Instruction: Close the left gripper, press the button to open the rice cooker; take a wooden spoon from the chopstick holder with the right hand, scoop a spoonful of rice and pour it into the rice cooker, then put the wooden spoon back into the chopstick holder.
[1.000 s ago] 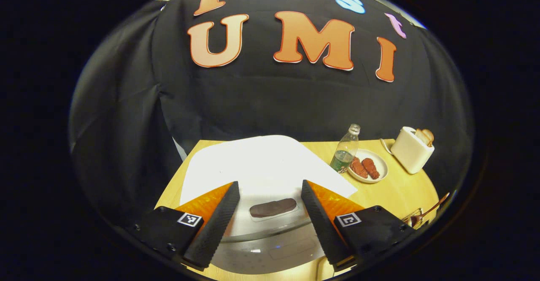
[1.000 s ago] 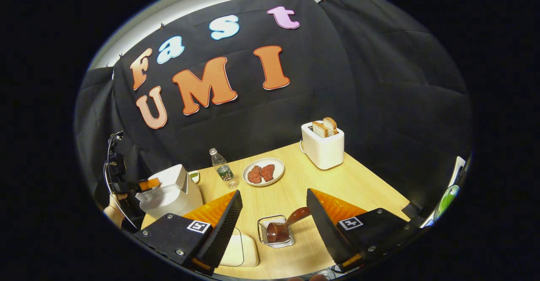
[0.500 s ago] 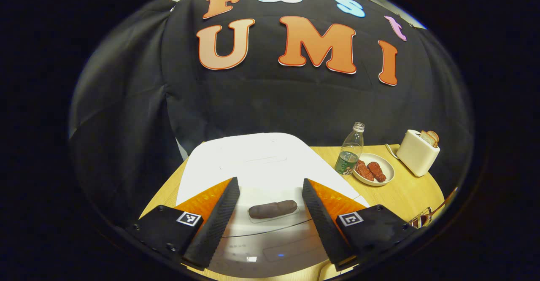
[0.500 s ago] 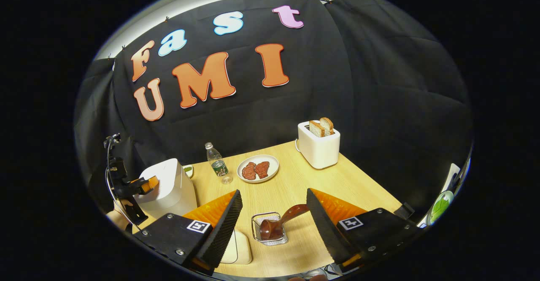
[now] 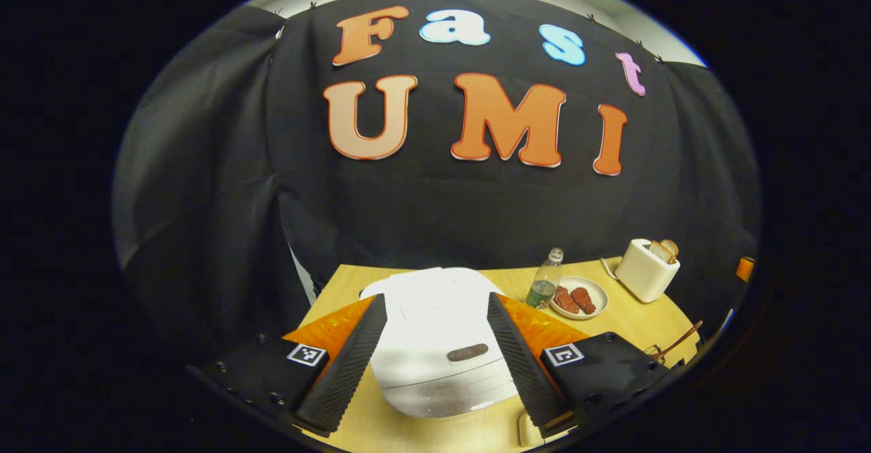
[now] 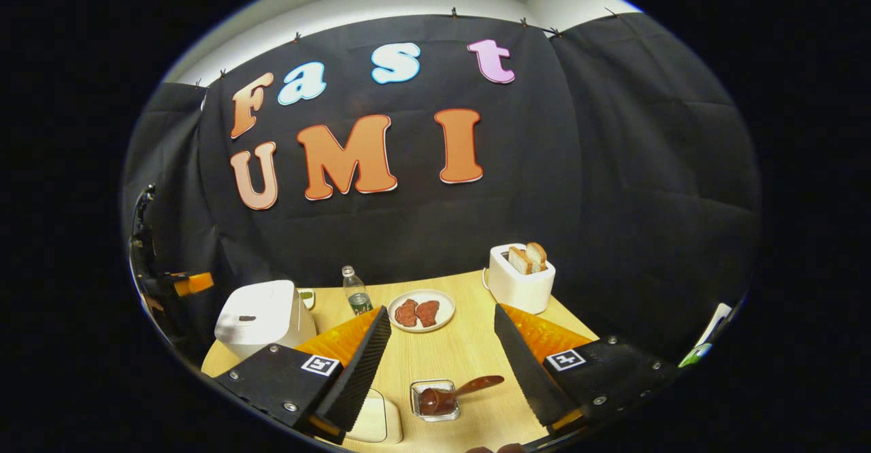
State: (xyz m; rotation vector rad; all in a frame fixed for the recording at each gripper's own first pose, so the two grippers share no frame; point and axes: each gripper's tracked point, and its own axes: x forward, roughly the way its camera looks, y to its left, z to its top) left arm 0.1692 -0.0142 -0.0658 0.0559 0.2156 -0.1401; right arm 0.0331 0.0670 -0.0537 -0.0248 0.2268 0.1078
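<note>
While the left gripper [image 5: 435, 344] hangs wide open above the closed rice cooker [image 5: 439, 344], its dark button [image 5: 467, 353] on the near face could pass between the fingers unpressed. Right gripper [image 6: 441, 354] is wide too, holding nothing; wooden spoon [image 6: 452, 393] leans in the chopstick holder [image 6: 434, 400], tippable.

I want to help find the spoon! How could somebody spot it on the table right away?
Start at the light wooden table and find its near edge, in front of the round white plate of reddish meat. There sits a small wire chopstick holder. The dark brown wooden spoon leans out of it, handle slanting right, the table's only long brown utensil.
</note>
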